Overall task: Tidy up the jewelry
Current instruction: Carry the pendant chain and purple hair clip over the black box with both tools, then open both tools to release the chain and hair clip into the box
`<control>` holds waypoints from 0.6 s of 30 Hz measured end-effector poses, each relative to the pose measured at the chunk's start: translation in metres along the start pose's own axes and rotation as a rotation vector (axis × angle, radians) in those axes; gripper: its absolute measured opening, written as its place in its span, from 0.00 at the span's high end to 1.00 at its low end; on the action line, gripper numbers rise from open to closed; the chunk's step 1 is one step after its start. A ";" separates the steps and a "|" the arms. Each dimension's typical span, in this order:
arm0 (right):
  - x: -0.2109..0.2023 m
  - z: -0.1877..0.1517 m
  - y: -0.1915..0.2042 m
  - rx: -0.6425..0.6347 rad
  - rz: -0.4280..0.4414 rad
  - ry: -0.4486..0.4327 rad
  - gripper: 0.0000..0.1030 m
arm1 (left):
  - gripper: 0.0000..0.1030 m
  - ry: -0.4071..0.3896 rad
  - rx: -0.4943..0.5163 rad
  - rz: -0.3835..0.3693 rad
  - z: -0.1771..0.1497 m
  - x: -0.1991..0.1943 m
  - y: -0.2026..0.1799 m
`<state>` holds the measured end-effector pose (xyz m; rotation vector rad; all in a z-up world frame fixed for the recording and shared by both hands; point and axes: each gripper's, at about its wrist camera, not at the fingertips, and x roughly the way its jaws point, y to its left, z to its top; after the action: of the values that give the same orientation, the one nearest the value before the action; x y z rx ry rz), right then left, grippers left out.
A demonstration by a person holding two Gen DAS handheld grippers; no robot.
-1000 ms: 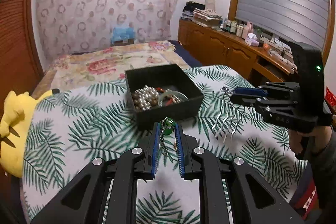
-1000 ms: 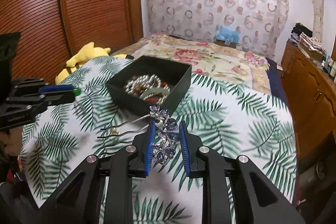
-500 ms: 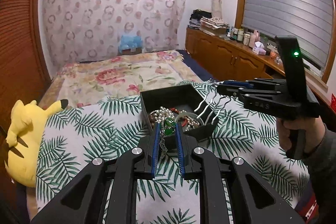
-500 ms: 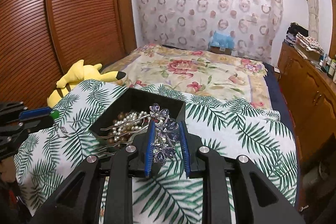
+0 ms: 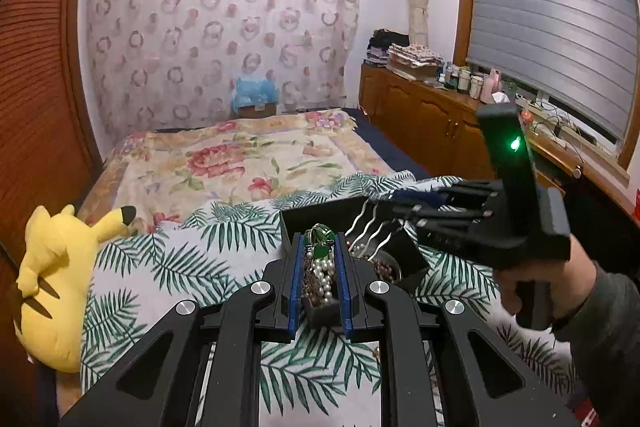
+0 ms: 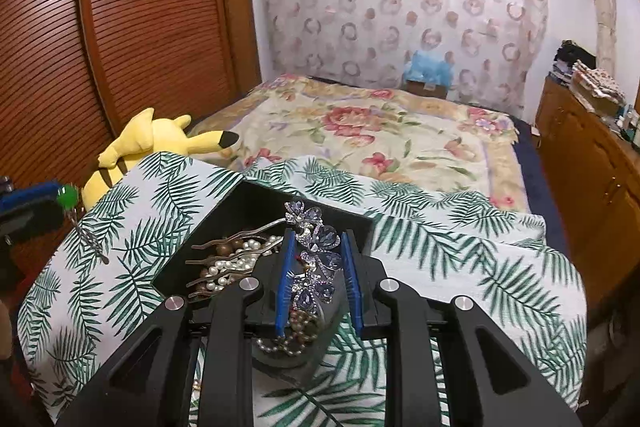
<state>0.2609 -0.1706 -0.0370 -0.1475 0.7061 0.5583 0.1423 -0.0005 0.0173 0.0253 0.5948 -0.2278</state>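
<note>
Jewelry here is two held pieces plus a heap of loose beads. One blue-crystal hair comb point(image 6: 316, 259) sits clamped between the pads of the right gripper point(image 6: 318, 287), its flowered spine running along the fingers and its four wavy metal prongs reaching out to the gripper's left, over the one black box point(image 6: 248, 203). One green-stone pendant point(image 5: 319, 241) is pinched at the tips of the left gripper point(image 5: 319, 279), jaws nearly closed on it, a thin chain hanging down between the pads; from the right wrist view the chain dangles clear of the cloth. The box lies directly beneath both grippers' fingertips, holding pearl strands point(image 6: 230, 263) and brown beads. It rests on a palm-leaf cloth point(image 6: 460, 239). One yellow plush toy point(image 5: 56, 279) lies well to the left gripper's left. No readable writing shows.
</note>
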 end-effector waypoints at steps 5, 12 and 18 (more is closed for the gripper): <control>0.005 0.002 0.001 -0.002 0.006 0.001 0.74 | 0.86 0.009 0.020 0.012 0.011 0.008 -0.005; -0.011 -0.007 -0.011 0.002 -0.008 -0.012 0.74 | 0.86 0.012 0.055 0.010 0.031 0.017 -0.015; -0.022 -0.022 -0.024 0.021 -0.008 -0.014 0.74 | 0.86 0.025 0.066 0.007 0.045 0.032 -0.020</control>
<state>0.2479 -0.2072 -0.0408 -0.1267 0.6970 0.5441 0.1888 -0.0304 0.0379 0.0943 0.6116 -0.2406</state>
